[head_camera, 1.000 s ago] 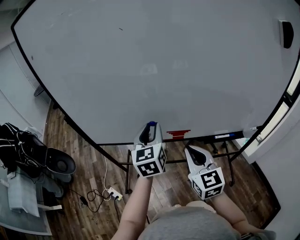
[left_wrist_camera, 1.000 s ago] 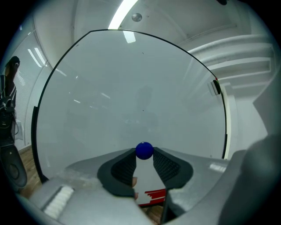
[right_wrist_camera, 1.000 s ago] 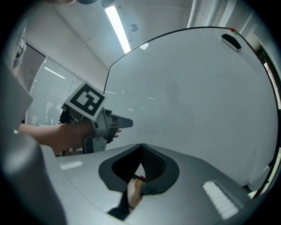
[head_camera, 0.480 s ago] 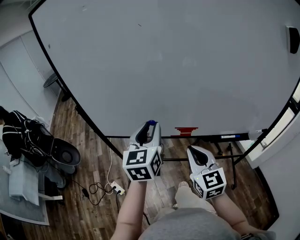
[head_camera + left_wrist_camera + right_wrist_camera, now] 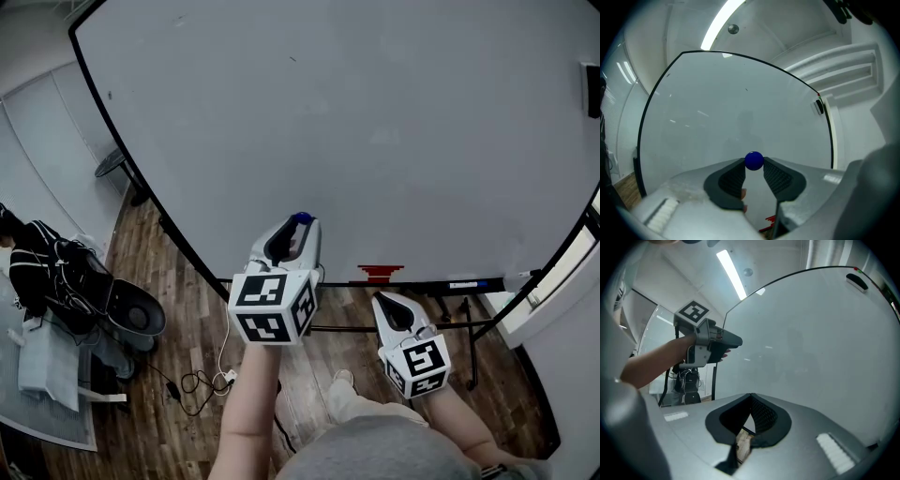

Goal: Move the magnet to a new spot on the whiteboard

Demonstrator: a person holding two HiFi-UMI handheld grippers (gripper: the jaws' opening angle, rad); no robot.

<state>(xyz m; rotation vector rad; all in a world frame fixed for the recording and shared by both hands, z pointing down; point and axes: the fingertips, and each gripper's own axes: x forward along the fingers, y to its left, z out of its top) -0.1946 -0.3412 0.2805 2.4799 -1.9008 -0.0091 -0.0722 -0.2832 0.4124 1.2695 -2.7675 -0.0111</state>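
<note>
The left gripper [image 5: 753, 169] pinches the blue magnet [image 5: 753, 161] at its jaw tips; the right gripper [image 5: 750, 404] is closed and empty. The magnet looks light, hard and slippery: grip it across the middle.

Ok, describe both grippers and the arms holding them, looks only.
The left gripper and right gripper have pale grey, tapered shells with dark ribbed pads inside. Each carries a white cube printed with black square markers. The forearms are bare, no sleeves showing; the person wears a grey top.
</note>
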